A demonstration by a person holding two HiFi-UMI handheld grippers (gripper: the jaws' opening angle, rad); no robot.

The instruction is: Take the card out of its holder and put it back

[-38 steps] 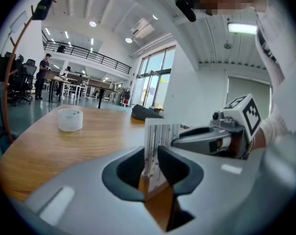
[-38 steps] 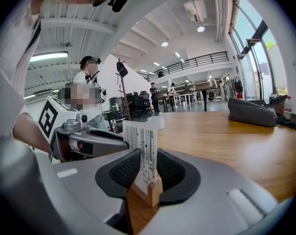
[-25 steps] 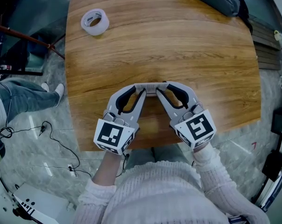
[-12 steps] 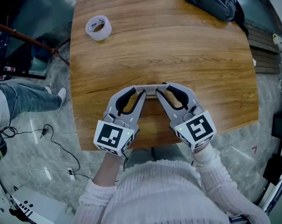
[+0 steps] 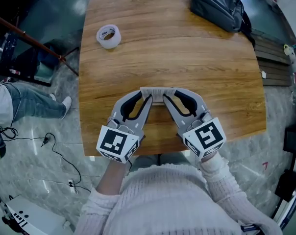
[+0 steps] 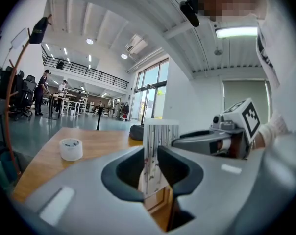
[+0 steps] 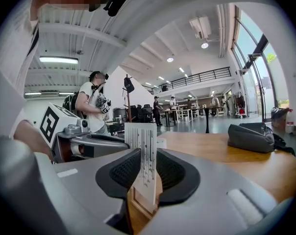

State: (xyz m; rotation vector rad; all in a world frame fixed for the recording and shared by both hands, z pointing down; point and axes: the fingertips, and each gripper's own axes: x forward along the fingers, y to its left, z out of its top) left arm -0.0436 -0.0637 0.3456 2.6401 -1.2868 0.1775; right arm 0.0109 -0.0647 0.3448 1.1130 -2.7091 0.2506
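Observation:
A white card with thin dark stripes, in its clear holder (image 5: 157, 91), is held just above the wooden table (image 5: 197, 58) near its front edge. My left gripper (image 5: 147, 96) is shut on its left end, and my right gripper (image 5: 167, 96) is shut on its right end. In the left gripper view the card (image 6: 157, 151) stands upright between the dark pads of the left gripper (image 6: 150, 169), with a clear part below. In the right gripper view the card (image 7: 143, 163) is pinched by the right gripper (image 7: 144, 174) the same way. I cannot tell card from sleeve at the pads.
A roll of white tape (image 5: 109, 36) lies at the table's far left. A black bag (image 5: 217, 6) sits at the far right corner. A person's leg in jeans (image 5: 25, 102) and loose cables (image 5: 60, 151) are on the floor to the left.
Both grippers keep their hold on the card in the same spot. Only the head view has shifted, so the table, tape and bag sit lower and further right in the picture.

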